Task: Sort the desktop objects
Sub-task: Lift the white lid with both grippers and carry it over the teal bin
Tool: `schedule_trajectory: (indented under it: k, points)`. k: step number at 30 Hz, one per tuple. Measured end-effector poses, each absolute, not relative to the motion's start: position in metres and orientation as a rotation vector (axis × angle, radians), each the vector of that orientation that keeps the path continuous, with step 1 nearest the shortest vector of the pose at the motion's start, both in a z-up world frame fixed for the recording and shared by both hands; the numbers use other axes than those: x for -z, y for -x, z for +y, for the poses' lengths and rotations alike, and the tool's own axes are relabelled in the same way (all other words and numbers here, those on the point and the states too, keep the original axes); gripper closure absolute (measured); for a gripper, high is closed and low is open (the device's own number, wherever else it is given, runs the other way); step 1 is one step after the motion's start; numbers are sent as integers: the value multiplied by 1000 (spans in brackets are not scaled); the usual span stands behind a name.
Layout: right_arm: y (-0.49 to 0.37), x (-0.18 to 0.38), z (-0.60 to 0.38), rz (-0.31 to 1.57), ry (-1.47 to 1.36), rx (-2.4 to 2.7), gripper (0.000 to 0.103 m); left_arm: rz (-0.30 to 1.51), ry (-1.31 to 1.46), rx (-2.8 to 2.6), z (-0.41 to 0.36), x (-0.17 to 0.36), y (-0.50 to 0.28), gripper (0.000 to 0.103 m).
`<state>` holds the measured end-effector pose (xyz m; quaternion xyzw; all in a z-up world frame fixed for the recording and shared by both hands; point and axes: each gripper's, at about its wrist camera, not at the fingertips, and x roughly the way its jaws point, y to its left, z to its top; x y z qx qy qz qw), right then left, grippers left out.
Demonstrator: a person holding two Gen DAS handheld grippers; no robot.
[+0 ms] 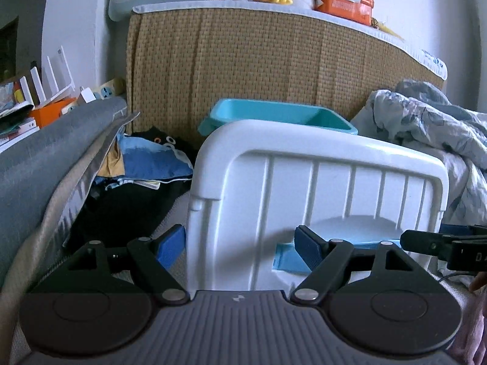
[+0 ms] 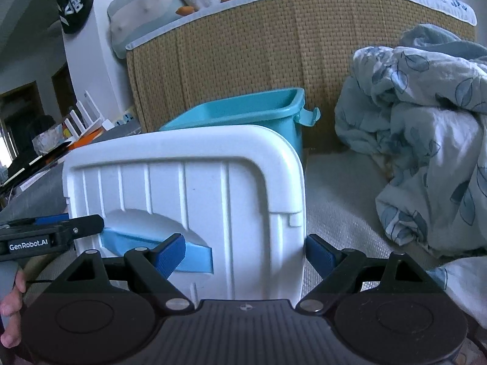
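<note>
A white plastic basket [image 1: 319, 167] with a slatted end wall stands on the bed close in front of both cameras. Something light blue [image 1: 289, 258] shows through its handle opening. My left gripper [image 1: 240, 243] is open and straddles the basket's left corner, one finger outside the wall and the other before the opening. In the right wrist view the white basket [image 2: 188, 164] fills the middle. My right gripper [image 2: 245, 254] is open too and straddles its right corner in the same way. A teal bin [image 2: 243, 112] stands just behind the basket.
A woven tan panel [image 1: 258, 60] rises behind, with an orange first-aid box [image 1: 344, 0] and plush toys on top. A crumpled leaf-print quilt [image 2: 426, 137] lies to the right, a pile of clothes [image 1: 146, 158] to the left. A hand [image 2: 12, 298] shows at the left edge.
</note>
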<state>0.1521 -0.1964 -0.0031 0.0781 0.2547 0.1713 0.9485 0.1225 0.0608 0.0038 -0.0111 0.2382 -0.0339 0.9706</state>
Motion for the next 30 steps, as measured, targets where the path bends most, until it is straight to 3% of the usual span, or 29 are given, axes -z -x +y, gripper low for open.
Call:
schedule_trajectory:
  k: [18,30]
  points:
    - [-162,-14,-198,471,-178,-339,14,414,25,75,60,-27,-133,22]
    - [-201,-39,-196,431,-136,-331,12,412,-11,90,54,-37,-180,22]
